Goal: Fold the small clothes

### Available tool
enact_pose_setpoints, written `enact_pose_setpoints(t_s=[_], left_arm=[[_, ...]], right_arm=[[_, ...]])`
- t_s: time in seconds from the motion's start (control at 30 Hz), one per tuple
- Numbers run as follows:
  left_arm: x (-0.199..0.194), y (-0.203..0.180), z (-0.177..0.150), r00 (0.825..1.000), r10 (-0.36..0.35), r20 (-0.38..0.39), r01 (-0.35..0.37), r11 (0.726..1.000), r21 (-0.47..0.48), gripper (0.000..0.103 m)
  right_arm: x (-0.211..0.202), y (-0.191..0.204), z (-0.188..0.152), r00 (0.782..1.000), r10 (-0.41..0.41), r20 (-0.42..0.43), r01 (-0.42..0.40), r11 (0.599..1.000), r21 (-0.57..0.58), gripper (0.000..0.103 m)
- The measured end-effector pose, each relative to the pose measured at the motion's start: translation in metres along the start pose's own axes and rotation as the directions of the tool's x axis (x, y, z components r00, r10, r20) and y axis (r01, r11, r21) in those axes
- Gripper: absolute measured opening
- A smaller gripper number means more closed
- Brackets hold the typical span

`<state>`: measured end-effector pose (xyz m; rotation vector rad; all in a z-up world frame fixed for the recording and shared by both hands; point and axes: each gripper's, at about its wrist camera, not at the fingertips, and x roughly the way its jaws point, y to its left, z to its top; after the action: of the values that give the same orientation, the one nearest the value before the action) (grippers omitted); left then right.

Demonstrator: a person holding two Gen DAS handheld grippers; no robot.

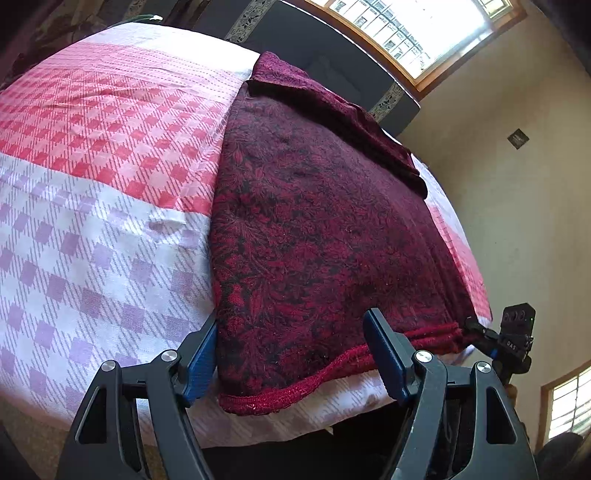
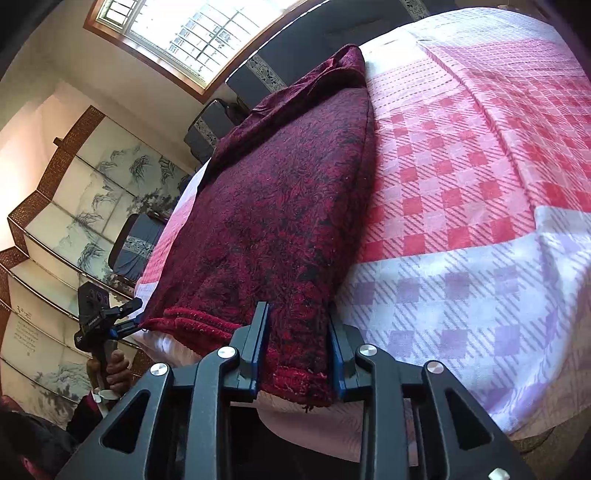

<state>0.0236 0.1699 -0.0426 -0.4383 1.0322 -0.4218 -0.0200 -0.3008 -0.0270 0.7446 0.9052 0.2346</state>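
Note:
A dark red patterned knit garment [image 1: 317, 229] lies flat on the checked bedspread [image 1: 92, 177], its ribbed hem at the near bed edge. My left gripper [image 1: 291, 354] is open, its jaws on either side of the near left hem corner. My right gripper [image 2: 299, 350] has its jaws on either side of the near right hem corner [image 2: 295, 373], with fabric filling the gap between them. The garment [image 2: 280, 206] stretches away toward the headboard. The far end is folded over. Each gripper shows in the other's view: the right one [image 1: 476, 328] and the left one [image 2: 129, 317].
The pink and lilac bedspread [image 2: 480, 206] extends wide beside the garment. A dark headboard [image 1: 332, 55] and window [image 1: 406, 29] lie beyond. A painted folding screen [image 2: 74, 206] stands at the bed's side. The bed's front edge is just under the grippers.

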Motion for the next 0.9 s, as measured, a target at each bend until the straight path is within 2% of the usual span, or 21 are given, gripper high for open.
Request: enact_pose_setpoints(t_s=[0.03,0.07,0.1,0.13,0.17,0.2,0.23,0.27,0.37,0.63,0.9], left_arm=[[0.002,-0.004,0.0,1.0,0.017,-0.003,-0.017,1.0,0.023,0.074],[0.003,-0.006,0.0,1.0,0.029,-0.001,-0.029,0.999,0.039,0.074],[0.004,-0.008,-0.001,0.999,0.041,0.003,-0.041,0.998,0.052,0.074],[0.005,-0.01,-0.002,0.998,0.061,0.006,-0.062,0.996,0.066,0.066],[0.007,-0.012,-0.002,0.995,0.098,0.006,-0.098,0.992,0.082,0.054],[0.01,-0.013,-0.002,0.988,0.154,-0.002,-0.153,0.984,0.097,0.022],[0.012,-0.012,-0.001,0.98,0.201,0.0,-0.2,0.975,0.097,0.012],[0.012,-0.01,0.0,0.981,0.193,-0.003,-0.192,0.978,0.077,0.012],[0.01,-0.007,-0.001,0.979,0.203,0.004,-0.203,0.978,0.039,0.011],[-0.006,-0.032,-0.006,0.953,0.274,0.128,-0.291,0.946,0.141,0.011],[-0.004,-0.042,-0.006,0.94,0.308,0.146,-0.331,0.927,0.175,0.011]], right_arm=[[0.0,-0.002,0.002,1.0,0.021,-0.002,-0.021,1.0,0.008,0.037],[0.001,0.0,0.003,0.999,0.035,-0.005,-0.035,0.999,0.01,0.046],[0.002,0.003,0.004,1.0,0.03,-0.008,-0.03,1.0,0.007,0.051],[0.004,0.006,0.005,1.0,0.013,-0.011,-0.013,1.0,-0.005,0.051],[0.005,0.008,0.006,1.0,-0.004,-0.012,0.004,1.0,-0.013,0.05],[0.007,0.009,0.007,1.0,-0.024,-0.014,0.024,1.0,-0.014,0.043],[0.007,0.009,0.007,1.0,-0.024,-0.014,0.024,1.0,-0.014,0.034],[0.01,0.008,0.007,0.998,-0.051,-0.027,0.051,0.999,-0.014,0.011],[0.009,0.001,0.003,0.999,-0.049,-0.015,0.049,0.999,0.005,0.011],[-0.003,-0.004,0.003,0.997,0.063,0.041,-0.066,0.995,0.071,0.011],[-0.004,-0.004,0.003,0.997,0.062,0.046,-0.065,0.995,0.072,0.011]])
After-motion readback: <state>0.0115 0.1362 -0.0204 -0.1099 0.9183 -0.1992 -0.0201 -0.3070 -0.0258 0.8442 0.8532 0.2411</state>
